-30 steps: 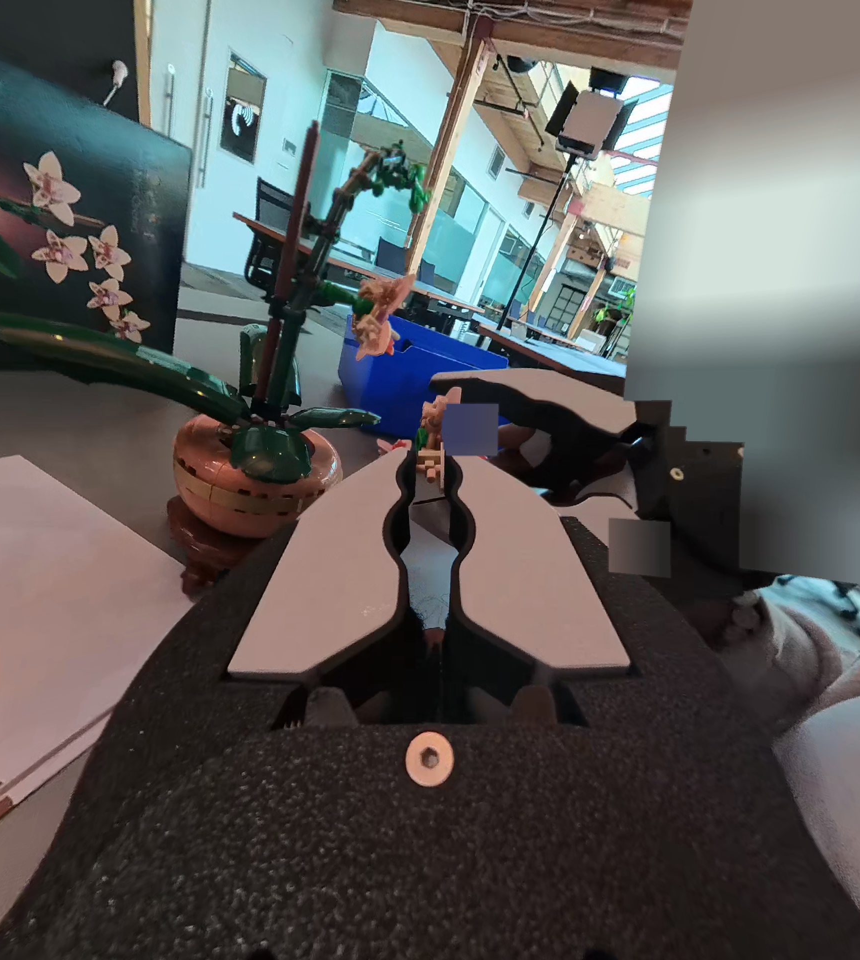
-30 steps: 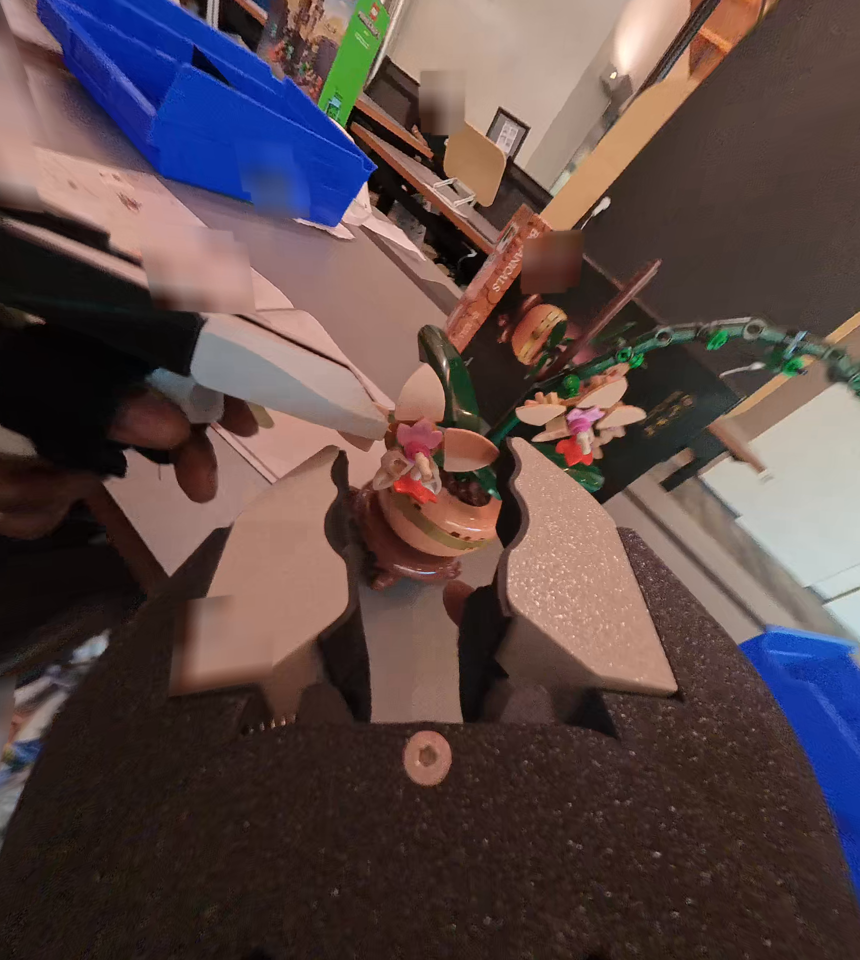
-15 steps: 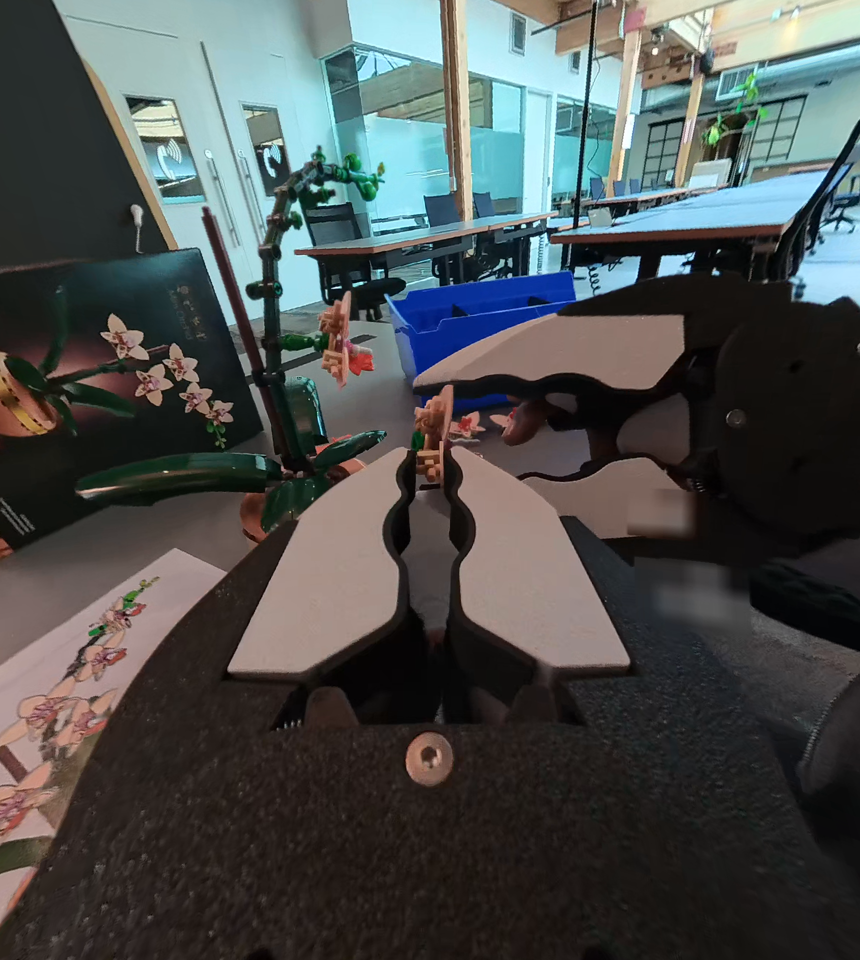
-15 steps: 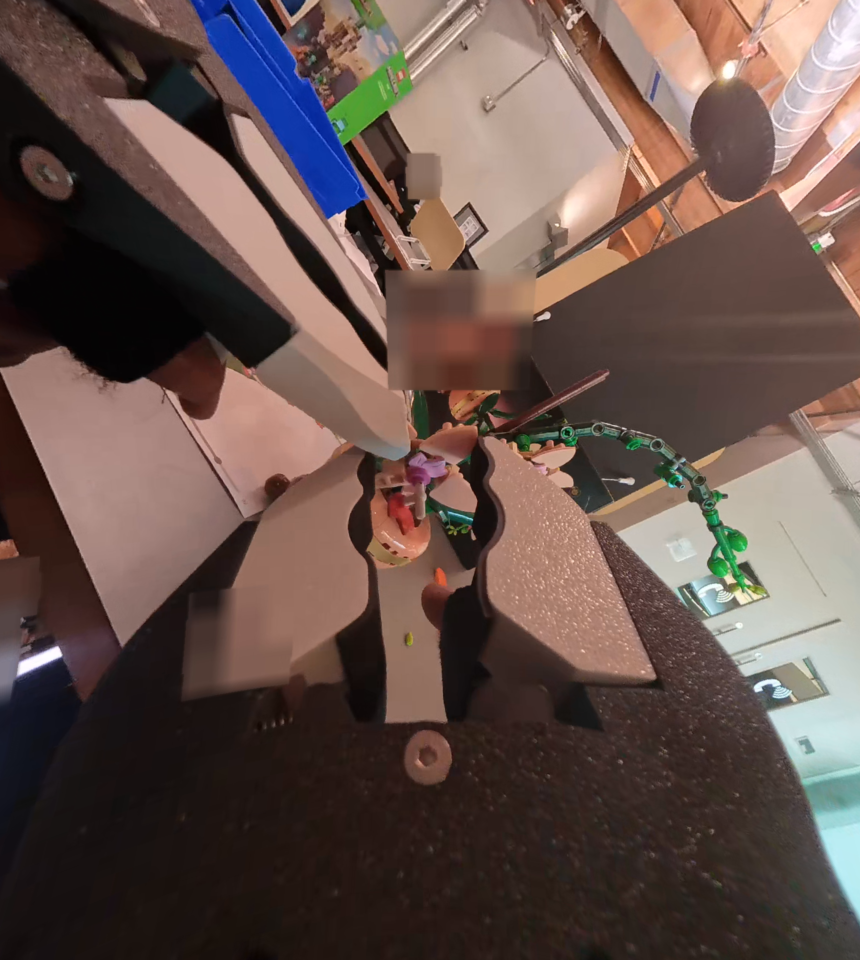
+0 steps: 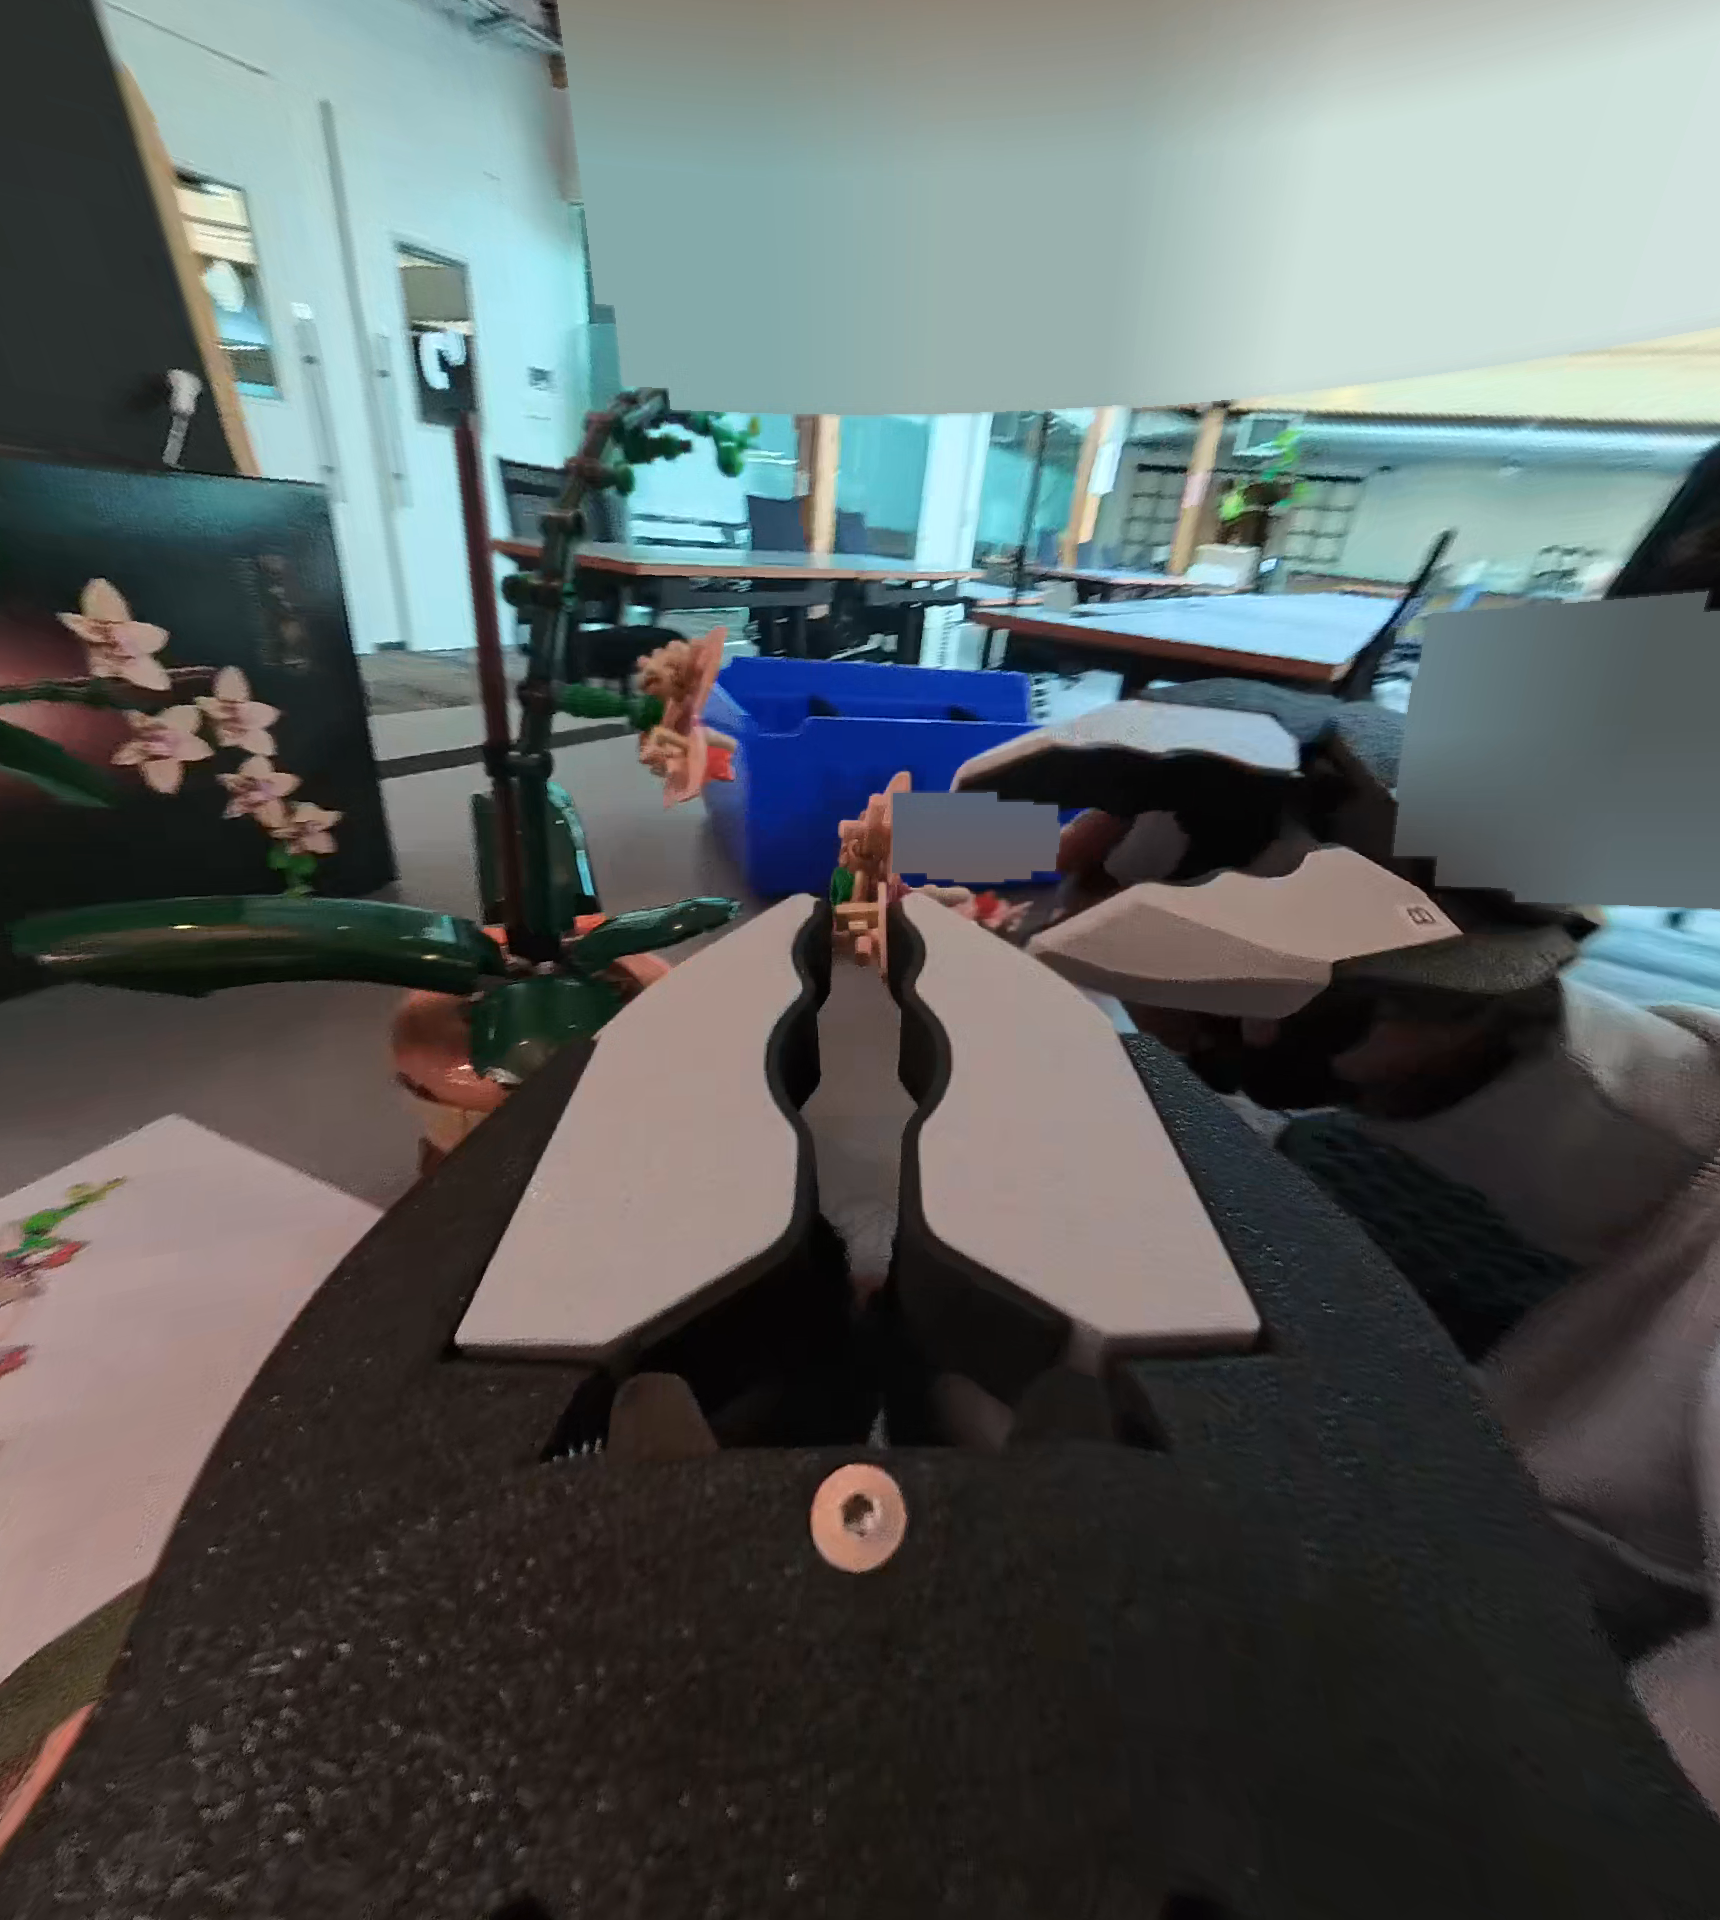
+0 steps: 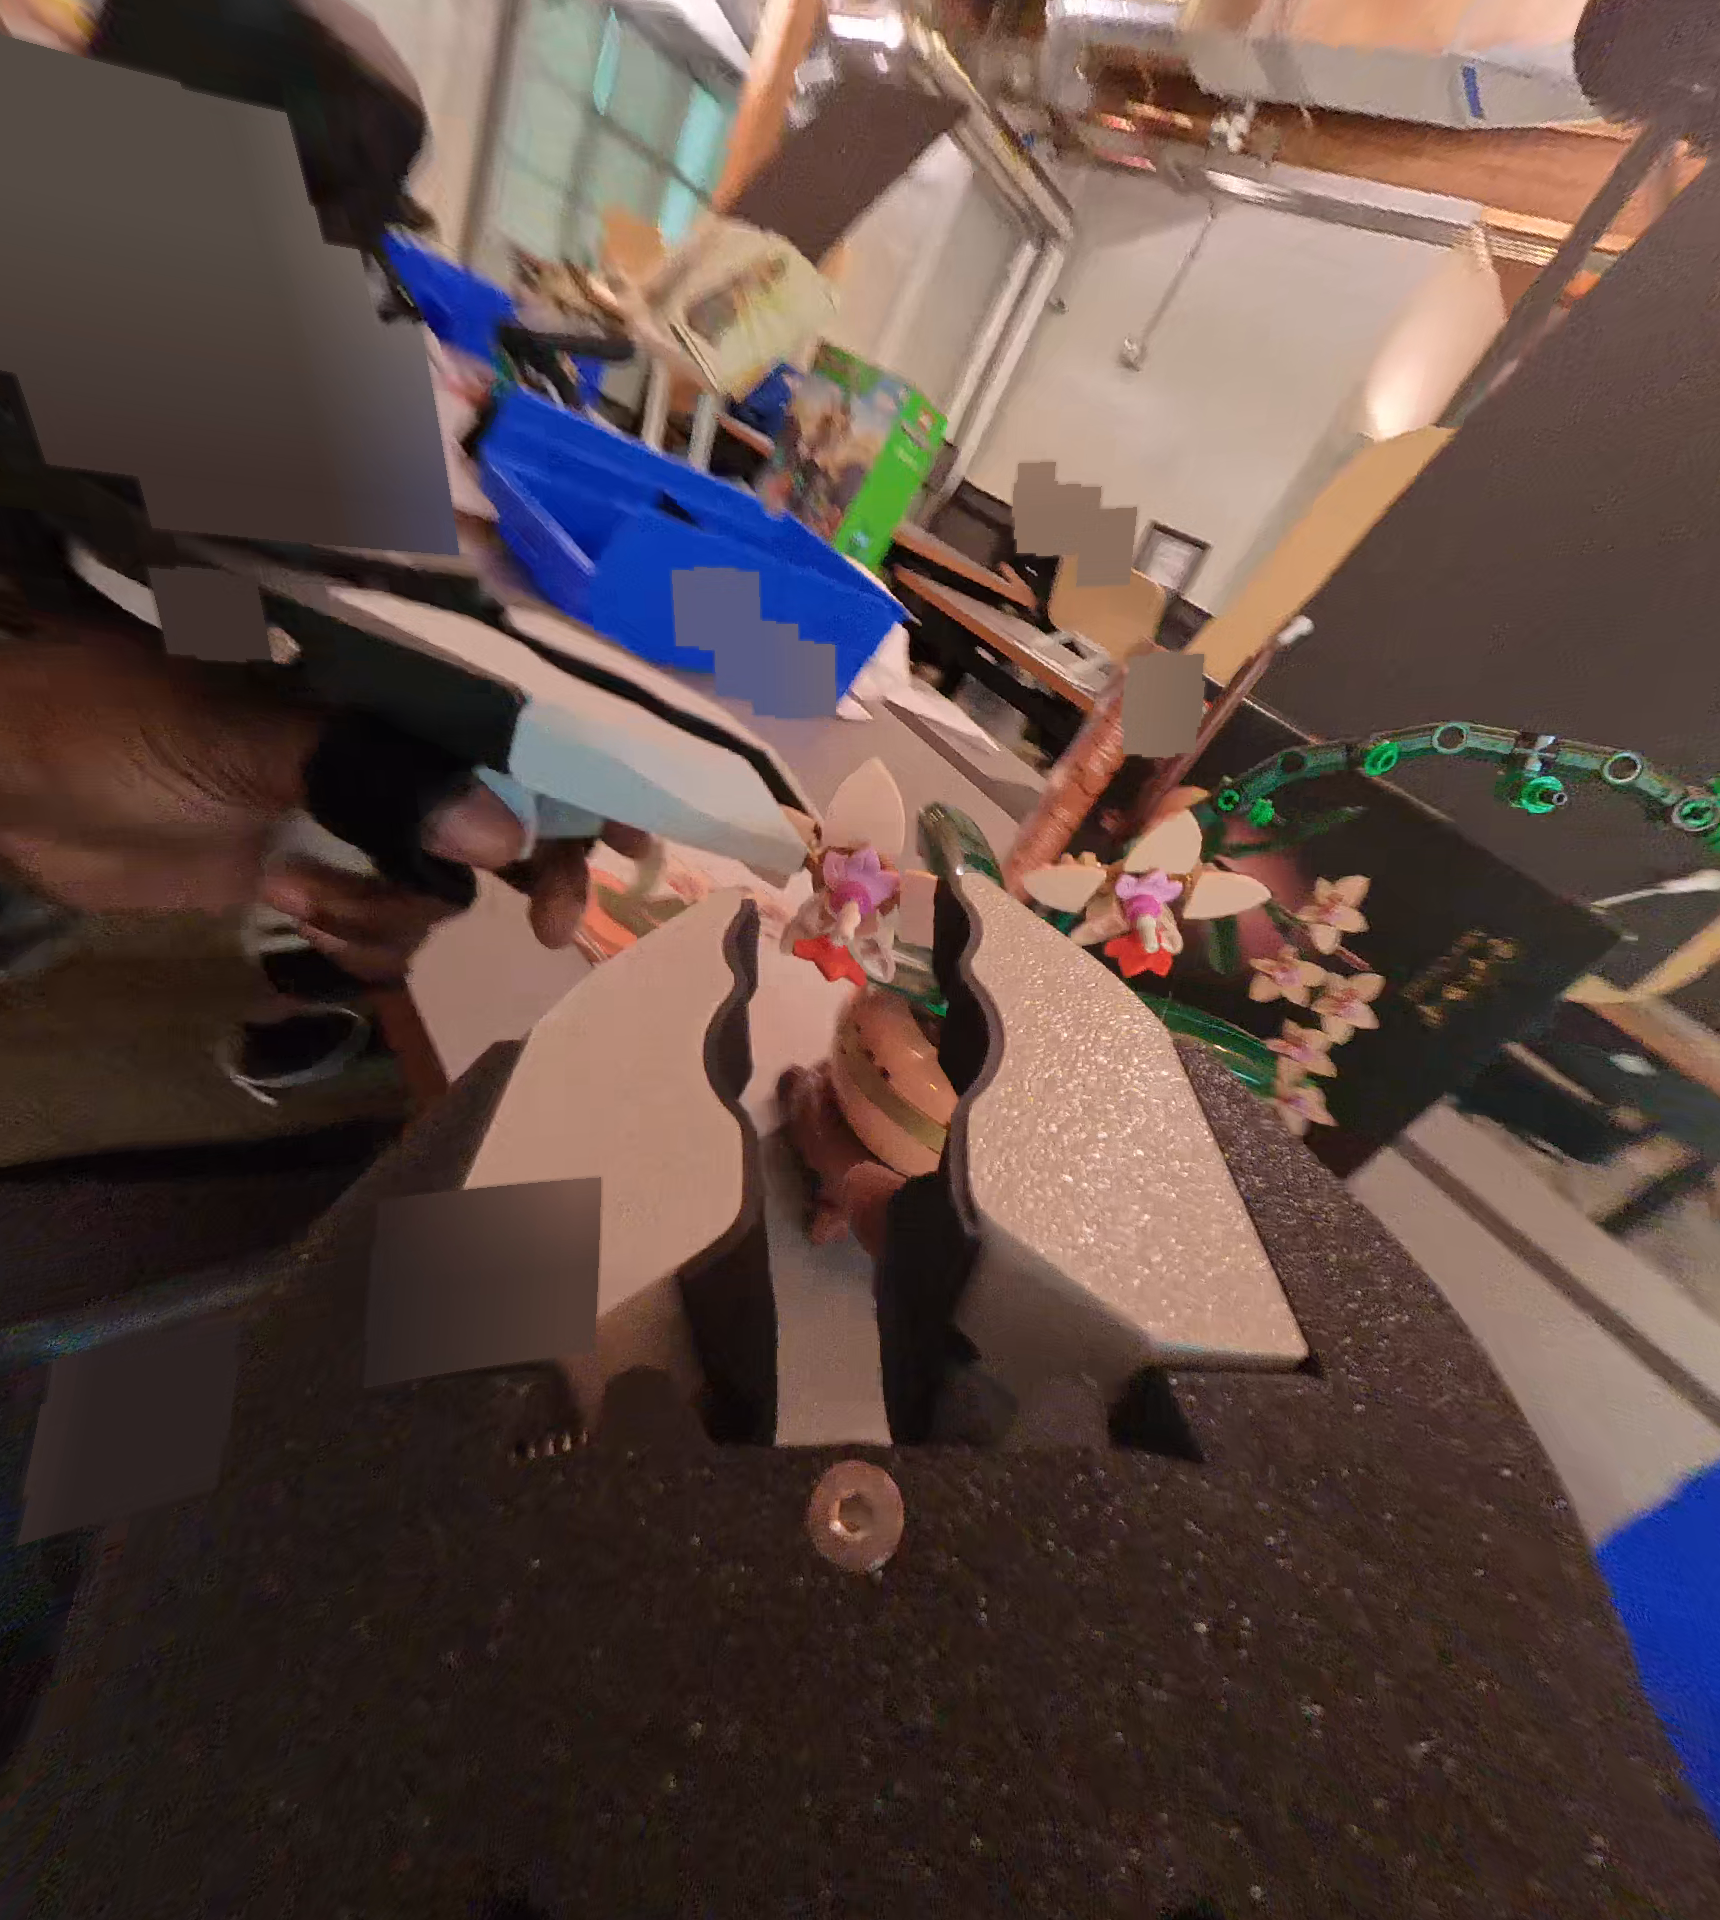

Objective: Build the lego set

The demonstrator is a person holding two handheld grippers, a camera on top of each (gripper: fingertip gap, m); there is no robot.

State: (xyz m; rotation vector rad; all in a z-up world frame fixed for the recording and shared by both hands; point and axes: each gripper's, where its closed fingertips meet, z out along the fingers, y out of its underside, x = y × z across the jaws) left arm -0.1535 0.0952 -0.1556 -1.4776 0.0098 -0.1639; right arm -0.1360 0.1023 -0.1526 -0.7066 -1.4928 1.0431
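Pinching a small flower [image 5: 861,883] at its tips, the left gripper [image 5: 861,920] is nearly closed; the right gripper [image 6: 851,935] gapes, seemingly empty, facing the orchid [image 6: 892,1081] on the counter [image 5: 108,1060].

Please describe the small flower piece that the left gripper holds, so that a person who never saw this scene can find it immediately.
Find the orchid model in its tan pot on the grey table. Just beside it, the left gripper is closed on a small flower with cream petals, a pink centre and a red tip. The similar flower nearby is already attached to the green stem; this one touches only the gripper.
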